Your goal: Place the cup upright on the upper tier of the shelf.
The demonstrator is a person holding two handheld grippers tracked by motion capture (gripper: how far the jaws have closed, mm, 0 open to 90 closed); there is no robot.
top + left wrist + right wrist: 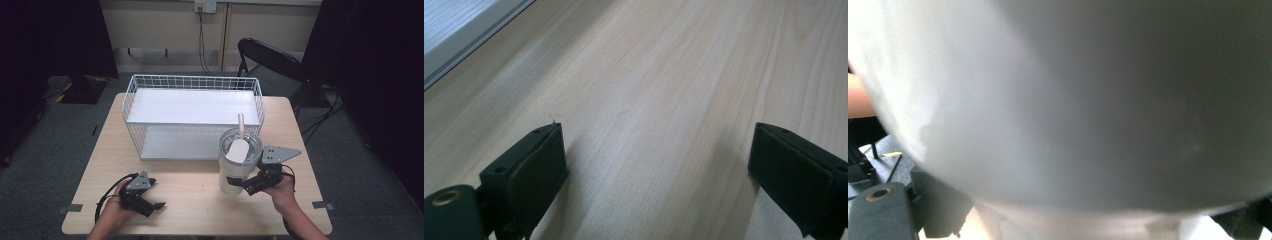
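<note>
Wooden table: my right gripper is clamping the tumbler.
Left gripper is lying wide apart, idle; I'm probably lifting toward the basket next.

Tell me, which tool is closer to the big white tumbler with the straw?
Right. The right tool is clamped around the tumbler near its base. The left tool rests open on the table, well off to the tumbler's left.

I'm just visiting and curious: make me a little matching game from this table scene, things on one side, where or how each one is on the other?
Things:
1. white tumbler
2. left hand-held gripper
3. wire basket
4. folding chair

States:
a. jaws apart over bare tabletop
b. on the floor behind the table
c. at the table's far side
d. gripped low on its side

Pairs: 1-d, 2-a, 3-c, 4-b
</note>
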